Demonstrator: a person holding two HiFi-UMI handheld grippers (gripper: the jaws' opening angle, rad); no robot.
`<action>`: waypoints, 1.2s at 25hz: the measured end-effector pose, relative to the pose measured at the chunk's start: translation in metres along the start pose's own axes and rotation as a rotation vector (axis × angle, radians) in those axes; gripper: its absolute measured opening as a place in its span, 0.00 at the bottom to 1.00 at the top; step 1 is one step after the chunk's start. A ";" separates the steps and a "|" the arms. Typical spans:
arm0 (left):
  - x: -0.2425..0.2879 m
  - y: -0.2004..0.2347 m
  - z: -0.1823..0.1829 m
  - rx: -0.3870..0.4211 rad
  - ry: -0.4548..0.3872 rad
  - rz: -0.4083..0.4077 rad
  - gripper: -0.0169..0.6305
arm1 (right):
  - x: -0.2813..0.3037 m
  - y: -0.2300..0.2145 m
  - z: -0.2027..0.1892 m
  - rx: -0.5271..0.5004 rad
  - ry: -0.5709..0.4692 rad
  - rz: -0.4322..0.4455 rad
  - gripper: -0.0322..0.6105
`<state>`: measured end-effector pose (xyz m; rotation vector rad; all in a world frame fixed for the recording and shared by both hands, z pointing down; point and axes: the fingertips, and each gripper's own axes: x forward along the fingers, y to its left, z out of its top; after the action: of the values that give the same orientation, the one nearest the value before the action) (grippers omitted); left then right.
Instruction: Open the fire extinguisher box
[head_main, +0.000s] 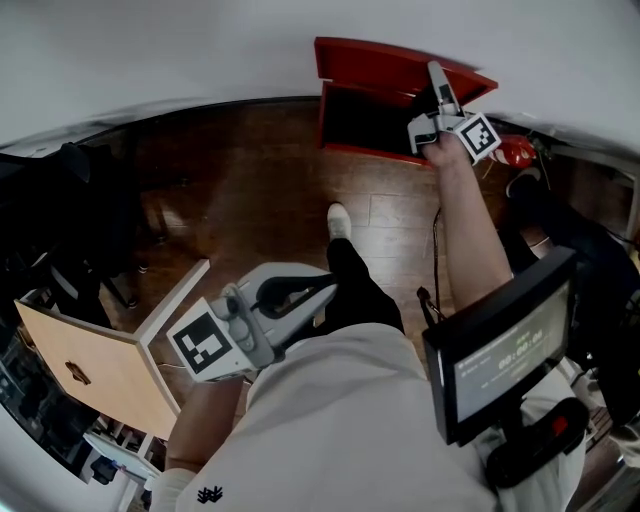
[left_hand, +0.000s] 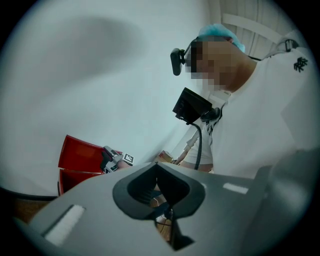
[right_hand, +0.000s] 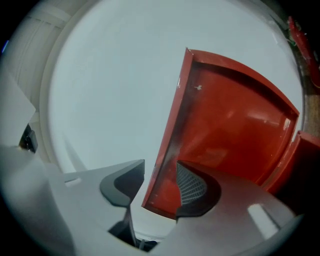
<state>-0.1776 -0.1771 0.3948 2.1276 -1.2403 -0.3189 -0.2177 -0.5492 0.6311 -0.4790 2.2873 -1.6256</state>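
dark wooden floor (head_main: 240, 190) meeting a plain white wall (head_main: 200, 50). the red fire extinguisher box (head_main: 365, 125) stands on the floor against that wall, its interior dark and exposed. its lid (head_main: 385, 65) is raised and leans back toward the wall.

right gripper (head_main: 437, 80): held out at the lid's free edge. in the right gripper view its jaws stand apart with the lid (right_hand: 230, 120) edge between them. a clear gap shows on the left pad's side, so the lid is not clamped.

left gripper (head_main: 325, 288): held back near the person's body, well apart from the box. jaws together, nothing between them (left_hand: 159, 192).

a red object (head_main: 515, 150) lies just right of the box. a monitor (head_main: 505, 350) sits at the person's right.
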 end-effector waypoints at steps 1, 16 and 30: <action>-0.001 0.000 -0.002 0.009 0.004 0.000 0.02 | 0.000 -0.001 0.000 0.004 -0.007 0.001 0.36; -0.066 -0.035 -0.027 0.184 -0.024 -0.061 0.02 | -0.076 0.096 -0.085 -0.173 0.098 0.080 0.43; -0.218 -0.140 -0.084 0.352 -0.073 -0.146 0.02 | -0.281 0.283 -0.225 -0.445 0.105 0.070 0.37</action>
<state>-0.1530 0.0900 0.3459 2.5343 -1.2584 -0.2565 -0.0870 -0.1502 0.4474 -0.4099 2.7187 -1.1277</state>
